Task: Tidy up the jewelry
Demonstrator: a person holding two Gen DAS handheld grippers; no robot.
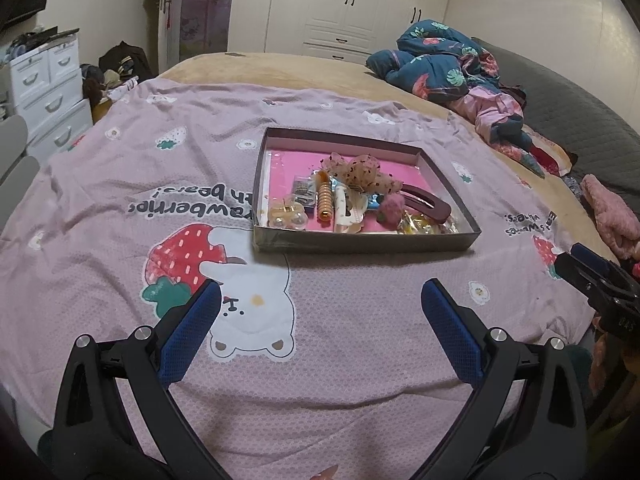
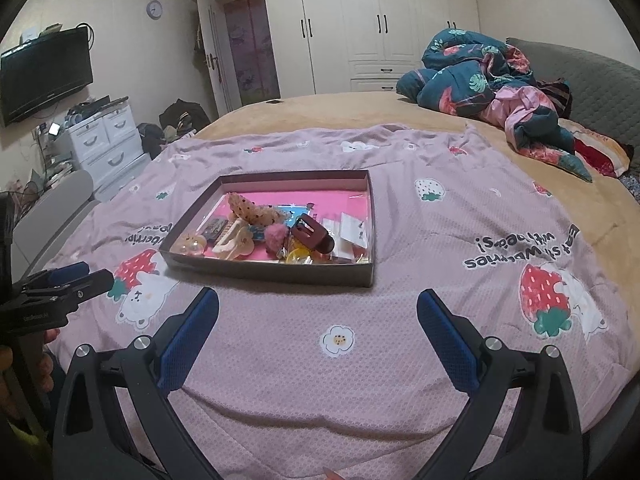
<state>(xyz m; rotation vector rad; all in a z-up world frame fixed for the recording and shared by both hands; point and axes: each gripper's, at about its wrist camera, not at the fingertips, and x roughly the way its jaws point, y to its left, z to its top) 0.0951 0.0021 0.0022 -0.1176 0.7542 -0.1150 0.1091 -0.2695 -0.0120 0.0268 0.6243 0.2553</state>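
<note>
A shallow box (image 1: 362, 242) with a pink lining sits on the pink strawberry-print blanket (image 1: 120, 168) spread over the bed (image 1: 280, 70), and the jewelry and hair pieces lie piled toward its near end — a dark red hair clip (image 1: 426, 203), an orange spiral hair tie (image 1: 325, 200), a spotted fabric bow (image 1: 356, 170), a fluffy pink pompom (image 1: 387, 210) and some small packets. The left tongs (image 1: 320, 294) hang above the blanket just short of the box, spread wide with nothing between the blue pads (image 1: 192, 332). The right tongs (image 2: 318, 300) are likewise wide apart and empty, near the box's front wall. A crumpled floral quilt (image 2: 476, 76) lies well apart at the far side of the bed.
</note>
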